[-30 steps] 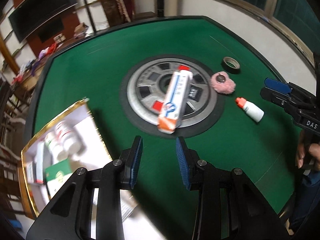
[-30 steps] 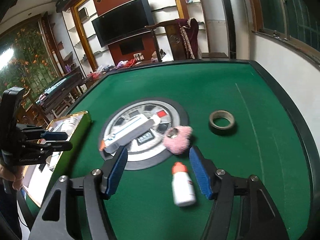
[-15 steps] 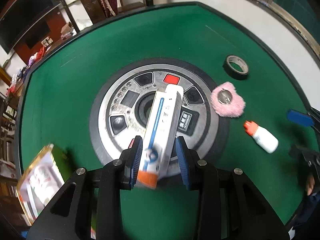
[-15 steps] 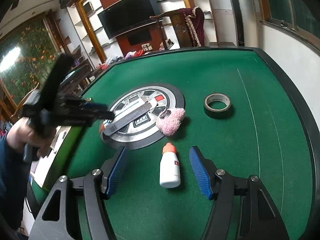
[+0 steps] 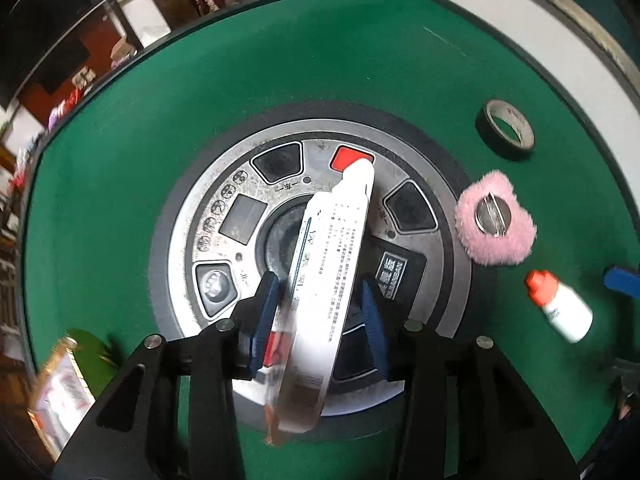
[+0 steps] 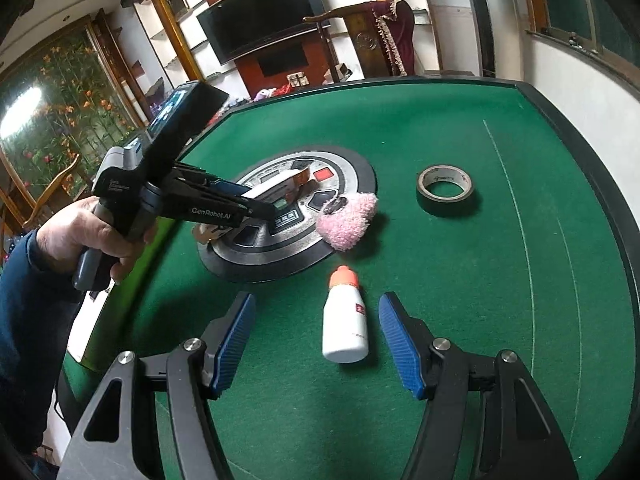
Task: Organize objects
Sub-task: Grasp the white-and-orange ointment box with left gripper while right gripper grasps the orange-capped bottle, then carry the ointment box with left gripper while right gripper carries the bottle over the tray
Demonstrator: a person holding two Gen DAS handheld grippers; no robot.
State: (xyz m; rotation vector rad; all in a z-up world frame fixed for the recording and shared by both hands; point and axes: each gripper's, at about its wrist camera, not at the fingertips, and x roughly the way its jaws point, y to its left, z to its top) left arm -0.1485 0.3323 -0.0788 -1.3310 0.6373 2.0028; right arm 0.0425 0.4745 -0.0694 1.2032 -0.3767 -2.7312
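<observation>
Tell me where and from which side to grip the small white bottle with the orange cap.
Grip the white bottle across its straight body, below the orange cap. It lies flat on the green table, base toward the right hand-held gripper, whose open pads already flank it, so come down from above.

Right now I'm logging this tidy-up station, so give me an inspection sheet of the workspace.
Surface: green felt table, round metal panel at centre.
Job's things: white tube on the panel; small bottle, pink fluffy clip, tape roll on felt.
Clutter: gold-rimmed tray at the edge.
Tongs: left tongs straddle the tube, jaws opening; right tongs open around the bottle, not touching.
Cables: nothing seen.
Surroundings: TV, shelves.
</observation>
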